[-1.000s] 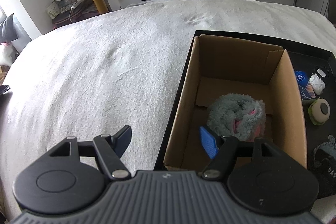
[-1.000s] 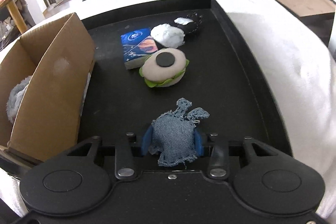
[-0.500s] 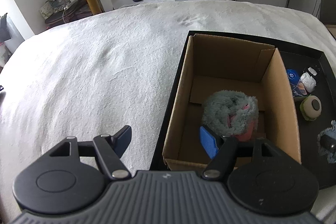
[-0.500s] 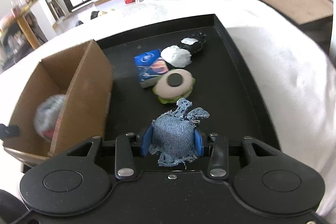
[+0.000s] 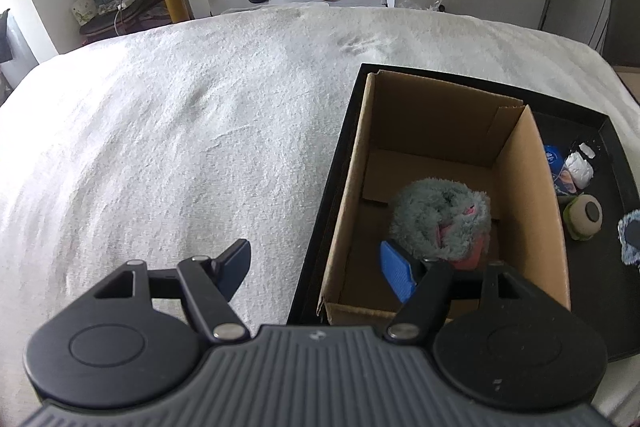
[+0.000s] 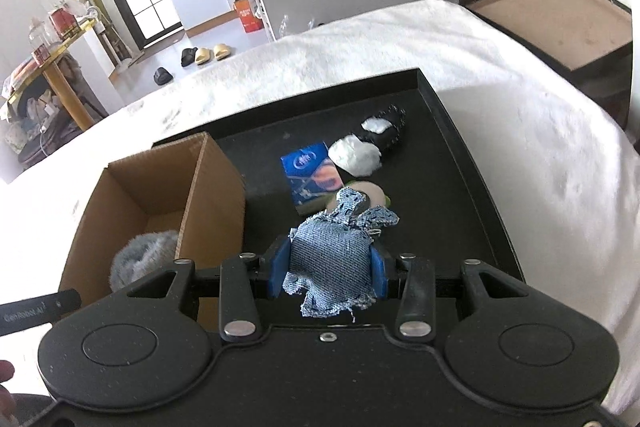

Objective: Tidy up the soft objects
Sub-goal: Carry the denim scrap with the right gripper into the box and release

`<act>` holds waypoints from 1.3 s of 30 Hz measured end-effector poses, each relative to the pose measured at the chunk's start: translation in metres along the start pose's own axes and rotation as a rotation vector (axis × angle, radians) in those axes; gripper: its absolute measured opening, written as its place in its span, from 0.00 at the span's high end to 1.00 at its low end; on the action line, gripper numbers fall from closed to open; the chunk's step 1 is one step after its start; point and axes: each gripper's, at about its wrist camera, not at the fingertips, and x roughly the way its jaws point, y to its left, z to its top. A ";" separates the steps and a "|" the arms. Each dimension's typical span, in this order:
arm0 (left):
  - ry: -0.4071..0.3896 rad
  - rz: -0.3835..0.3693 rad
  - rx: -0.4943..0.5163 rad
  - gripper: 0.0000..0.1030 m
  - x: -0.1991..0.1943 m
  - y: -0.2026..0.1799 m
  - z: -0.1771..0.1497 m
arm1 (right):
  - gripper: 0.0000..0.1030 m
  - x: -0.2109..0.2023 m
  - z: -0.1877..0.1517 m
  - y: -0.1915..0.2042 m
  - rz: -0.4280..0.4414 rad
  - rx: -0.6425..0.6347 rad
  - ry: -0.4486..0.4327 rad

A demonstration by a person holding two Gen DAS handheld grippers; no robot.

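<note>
My right gripper (image 6: pixel 329 265) is shut on a frayed blue denim apple-shaped pouch (image 6: pixel 332 259) and holds it above the black tray (image 6: pixel 460 163), just right of the cardboard box (image 6: pixel 212 195). The box also shows in the left wrist view (image 5: pixel 528 195); a fluffy grey toy with pink (image 5: pixel 440 215) lies inside it. My left gripper (image 5: pixel 316 267) is open and empty, straddling the box's left wall from above. The denim pouch's edge shows at the right (image 5: pixel 629 235).
On the tray lie a burger-shaped toy (image 5: pixel 584 213), a blue tissue pack (image 6: pixel 310 171), a white wad (image 6: pixel 356 155) and a black-and-white piece (image 6: pixel 382 129). A white blanket (image 5: pixel 180 147) covers the surface. A brown box (image 6: pixel 560 23) stands at the far right.
My right gripper has lifted the denim pouch off the tray and moved it left toward the box. My left gripper has risen and drawn back a little.
</note>
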 end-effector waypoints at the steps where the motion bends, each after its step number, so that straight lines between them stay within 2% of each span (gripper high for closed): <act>1: 0.000 -0.005 -0.004 0.32 0.001 0.001 0.000 | 0.60 -0.001 0.002 0.002 0.001 -0.004 -0.005; 17: -0.027 -0.110 -0.055 0.32 0.004 0.009 -0.001 | 0.60 -0.018 0.032 0.061 0.120 -0.117 -0.123; 22: -0.041 -0.132 -0.074 0.32 0.003 0.016 0.000 | 0.60 -0.014 0.037 0.078 0.124 -0.155 -0.127; 30: -0.055 -0.172 -0.090 0.38 0.004 0.020 0.002 | 0.60 -0.007 0.041 0.106 0.216 -0.184 -0.116; 33: -0.050 -0.192 -0.102 0.53 0.006 0.021 0.003 | 0.59 -0.002 0.041 0.117 0.252 -0.209 -0.091; 35: -0.030 -0.209 -0.114 0.68 0.010 0.021 0.004 | 0.59 0.002 0.041 0.123 0.269 -0.216 -0.072; 39: -0.003 -0.225 -0.148 0.78 0.016 0.023 0.004 | 0.58 0.009 0.043 0.136 0.289 -0.232 -0.052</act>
